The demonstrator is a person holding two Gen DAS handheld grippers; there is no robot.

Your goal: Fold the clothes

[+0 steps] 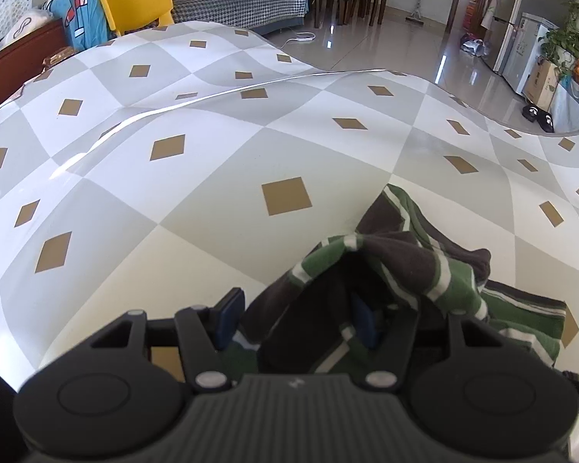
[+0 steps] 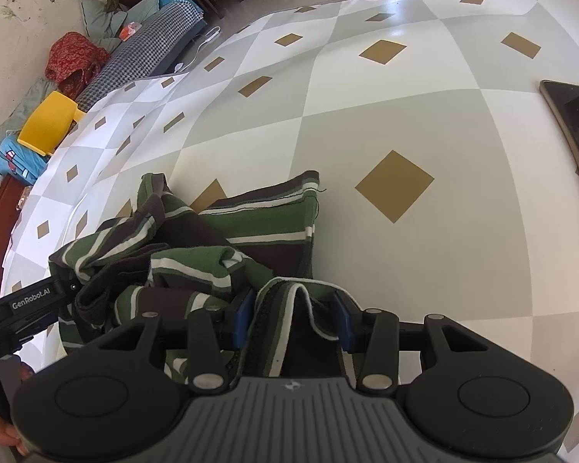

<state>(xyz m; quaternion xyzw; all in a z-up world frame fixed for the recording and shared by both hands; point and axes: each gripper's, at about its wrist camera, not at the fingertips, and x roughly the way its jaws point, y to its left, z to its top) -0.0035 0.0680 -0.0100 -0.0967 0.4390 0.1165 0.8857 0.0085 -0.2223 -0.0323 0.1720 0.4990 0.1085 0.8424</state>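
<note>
Nearest us, our right gripper [image 2: 294,318] stands partly open with a fold of the green, brown and white striped garment [image 2: 227,239] between its blue pads. Our left gripper [image 1: 295,318], marked "GenRobot.AI", gapes wide, cloth draped over one pad. The garment lies bunched on the diamond-patterned surface [image 2: 424,123]. Beyond the garment lies a dark phone [image 2: 575,123], farther still a yellow chair [image 1: 137,4].
</note>
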